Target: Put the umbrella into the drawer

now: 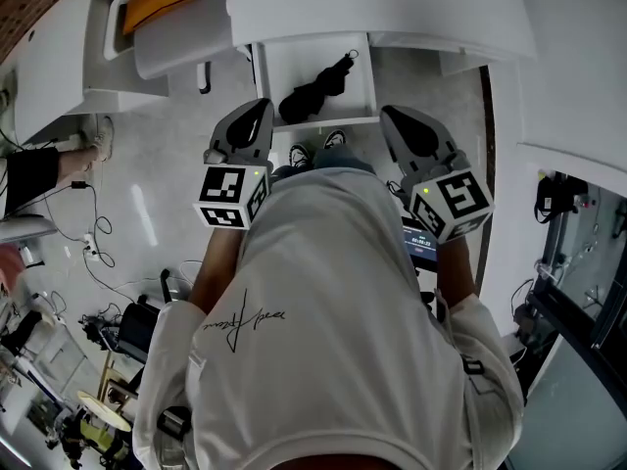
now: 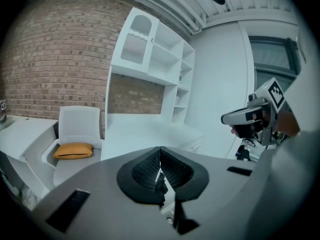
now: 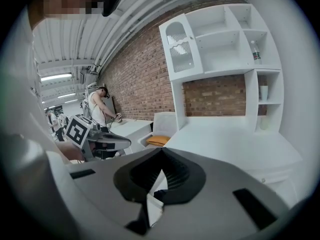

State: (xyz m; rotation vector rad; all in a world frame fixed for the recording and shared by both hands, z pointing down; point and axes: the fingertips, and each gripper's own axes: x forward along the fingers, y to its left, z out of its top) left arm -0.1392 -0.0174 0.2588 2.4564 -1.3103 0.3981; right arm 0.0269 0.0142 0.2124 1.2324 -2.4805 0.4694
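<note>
Black and folded, the umbrella [image 1: 315, 88] lies inside the open white drawer [image 1: 294, 59] at the far side of the scene, and no claw touches it. The left claw [image 1: 257, 106] and the right claw [image 1: 392, 114] are both clenched and empty, held nearer to the person. I judge the putting-in done; perhaps only pushing the drawer shut is left.
</note>
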